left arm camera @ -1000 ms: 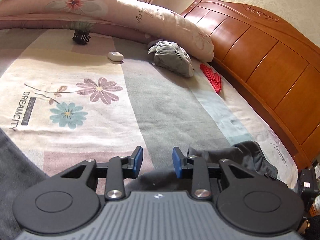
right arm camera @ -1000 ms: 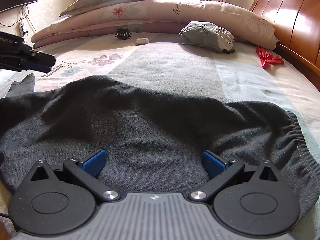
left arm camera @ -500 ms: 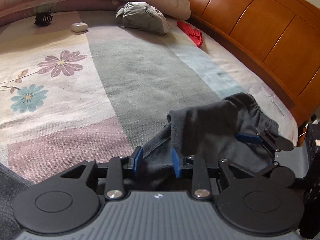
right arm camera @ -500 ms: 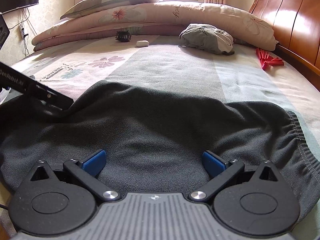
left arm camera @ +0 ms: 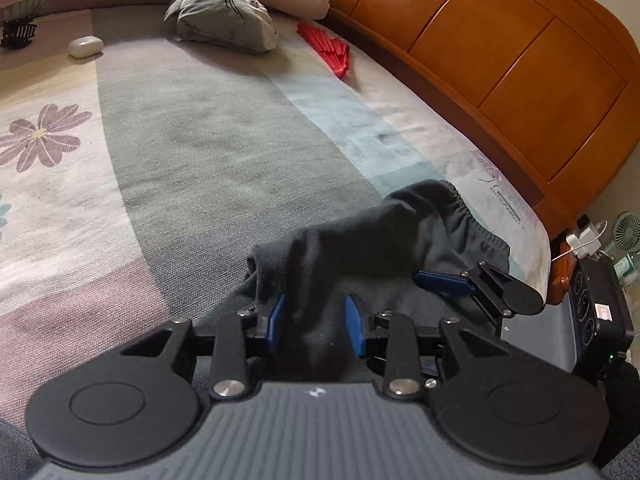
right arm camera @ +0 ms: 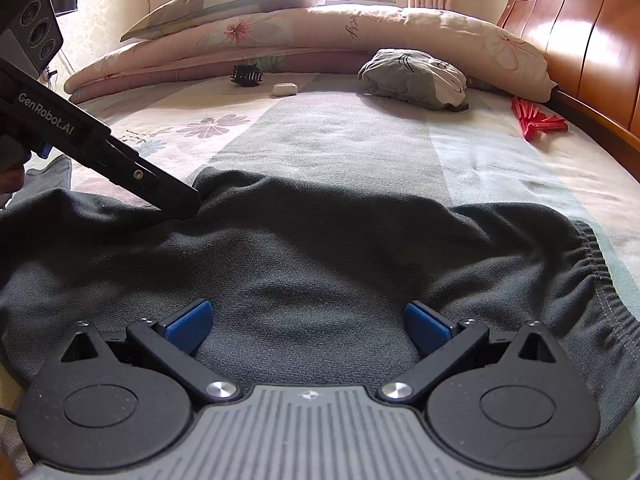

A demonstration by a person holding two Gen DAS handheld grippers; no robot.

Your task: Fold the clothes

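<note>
Dark grey garment point(right arm camera: 320, 240) spread across near end of bed point(right arm camera: 340, 140), elastic waistband toward wooden bed frame point(left arm camera: 500, 52). Left gripper point(left arm camera: 316, 322) low over garment's raised fold, jaws partly closed with bunched cloth between blue pads; firm grip cannot be told. In right wrist view it slants down from left, tip at garment's far edge, "GenRobot.AI" on side. Right gripper point(right arm camera: 308, 322) level above cloth, jaws wide apart, holding nothing. Bedsheet print unreadable.
</note>
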